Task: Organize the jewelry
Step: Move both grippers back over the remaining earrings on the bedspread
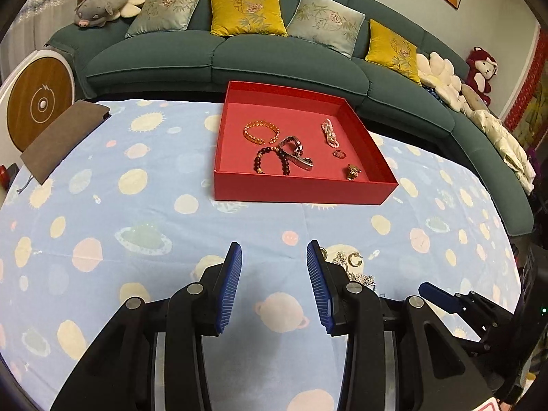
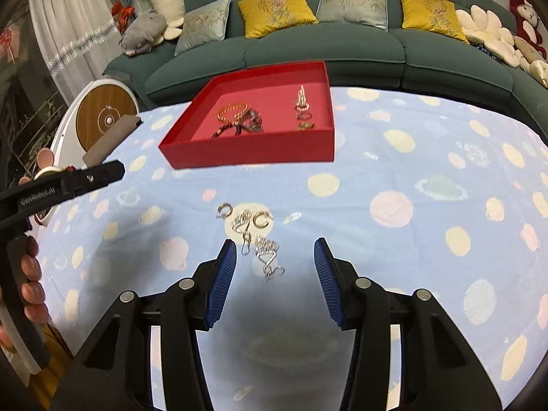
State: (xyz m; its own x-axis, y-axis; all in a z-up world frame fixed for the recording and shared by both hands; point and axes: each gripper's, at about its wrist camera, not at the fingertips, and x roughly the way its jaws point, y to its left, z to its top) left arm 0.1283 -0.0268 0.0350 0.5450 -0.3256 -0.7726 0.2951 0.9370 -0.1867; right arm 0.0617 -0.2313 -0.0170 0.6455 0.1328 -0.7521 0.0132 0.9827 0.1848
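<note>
A red box stands on the blue planet-print cloth. It holds a gold bracelet, a dark bead bracelet, a silver watch, a pink pearl bracelet, a ring and a gold piece. My left gripper is open over bare cloth, short of the box. Several loose earrings lie on the cloth, hoops and sparkly drops. They are just ahead of my open right gripper, partly between its fingertips and untouched. The same earrings show to the right of the left gripper.
A teal sofa with yellow and grey cushions curves behind the table, with plush toys at both ends. A brown pouch lies at the table's left edge beside a round wooden disc. A hand grips the left tool's handle.
</note>
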